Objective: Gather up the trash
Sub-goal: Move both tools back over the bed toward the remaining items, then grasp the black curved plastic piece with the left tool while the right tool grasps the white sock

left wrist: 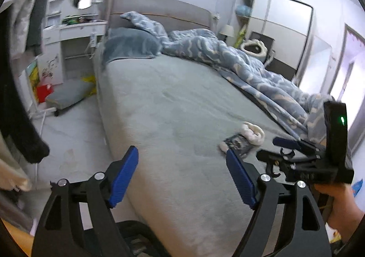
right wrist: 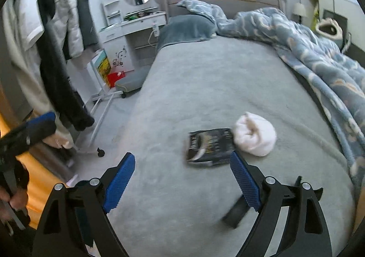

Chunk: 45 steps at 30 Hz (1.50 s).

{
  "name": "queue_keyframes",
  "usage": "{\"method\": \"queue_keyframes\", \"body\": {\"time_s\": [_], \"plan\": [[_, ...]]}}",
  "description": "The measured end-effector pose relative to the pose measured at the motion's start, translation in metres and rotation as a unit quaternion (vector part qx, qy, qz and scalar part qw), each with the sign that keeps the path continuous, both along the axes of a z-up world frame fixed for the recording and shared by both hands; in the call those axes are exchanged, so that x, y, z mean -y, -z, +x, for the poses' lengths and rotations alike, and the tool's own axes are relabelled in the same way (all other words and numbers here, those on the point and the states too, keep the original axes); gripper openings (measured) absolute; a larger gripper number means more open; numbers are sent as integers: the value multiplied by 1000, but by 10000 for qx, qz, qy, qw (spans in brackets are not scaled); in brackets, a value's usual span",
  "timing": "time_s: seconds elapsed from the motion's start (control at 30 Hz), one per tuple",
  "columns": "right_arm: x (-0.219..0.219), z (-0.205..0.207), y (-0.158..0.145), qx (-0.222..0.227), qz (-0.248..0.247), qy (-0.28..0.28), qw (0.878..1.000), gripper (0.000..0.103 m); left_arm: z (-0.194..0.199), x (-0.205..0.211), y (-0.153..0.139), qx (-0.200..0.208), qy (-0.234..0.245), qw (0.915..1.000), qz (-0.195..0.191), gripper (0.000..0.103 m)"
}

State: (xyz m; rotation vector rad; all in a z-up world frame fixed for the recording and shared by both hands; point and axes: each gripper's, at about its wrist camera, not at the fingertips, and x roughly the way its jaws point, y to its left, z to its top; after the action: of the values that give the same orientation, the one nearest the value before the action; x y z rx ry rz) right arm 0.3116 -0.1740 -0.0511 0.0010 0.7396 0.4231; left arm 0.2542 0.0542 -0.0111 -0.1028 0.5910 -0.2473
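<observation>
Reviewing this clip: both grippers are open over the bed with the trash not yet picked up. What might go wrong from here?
1. The dark wrapper lies flat on the soft grey bed; the right gripper may pinch the cover or slide off.
2. The white wad sits right beside the wrapper, so one could get nudged.
3. The left gripper is close by; the two could collide.

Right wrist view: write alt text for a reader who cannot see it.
An open right gripper with blue ribbed pads hangs over a grey bed, nothing between its jaws. Just ahead lie a flat dark printed wrapper and a crumpled white tissue wad, side by side. A rumpled blue patterned duvet lies along the bed's right side.
</observation>
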Motion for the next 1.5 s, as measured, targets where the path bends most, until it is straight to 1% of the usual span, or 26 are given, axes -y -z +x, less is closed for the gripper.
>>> {"method": "queue_keyframes", "body": {"time_s": [0.1,0.27,0.37,0.43,0.6,0.7,0.77,0.87,1.03,1.1,1.2,1.3,1.43,1.5], "plan": [[12,10,-2,-54,22,62,10000,86,7,21,4,-31,184,9997,140,84],[25,24,-5,-65,-41,33,10000,87,22,48,20,-175,472,9982,329,85],[36,32,-5,-147,85,38,9998,87,33,60,31,-338,662,9968,305,86],[45,39,-4,-266,139,81,9995,87,37,70,37,-436,949,9941,282,86],[58,48,-7,-335,43,116,9994,87,36,96,41,-378,1499,9876,276,86],[66,54,-6,-453,58,176,9988,87,36,111,41,-411,1687,9845,235,86],[69,60,-3,-560,89,197,9982,87,34,122,43,-496,1848,9815,96,86],[66,65,-2,-609,-19,140,9980,87,32,142,47,-537,2030,9775,173,86],[61,68,-2,-614,-276,41,9977,87,32,166,52,-607,2224,9727,261,84],[62,71,0,-660,-315,41,9973,87,34,175,56,-642,2263,9711,397,83],[65,77,1,-730,-331,64,9968,87,37,182,63,-702,2257,9704,503,81],[65,82,3,-783,-382,28,9962,87,42,185,68,-791,2213,9709,453,77],[65,88,6,-830,-504,-21,9953,87,50,193,76,-984,2216,9698,262,68],[66,90,9,-891,-508,-21,9947,87,53,198,81,-1035,2187,9699,280,65]]}}
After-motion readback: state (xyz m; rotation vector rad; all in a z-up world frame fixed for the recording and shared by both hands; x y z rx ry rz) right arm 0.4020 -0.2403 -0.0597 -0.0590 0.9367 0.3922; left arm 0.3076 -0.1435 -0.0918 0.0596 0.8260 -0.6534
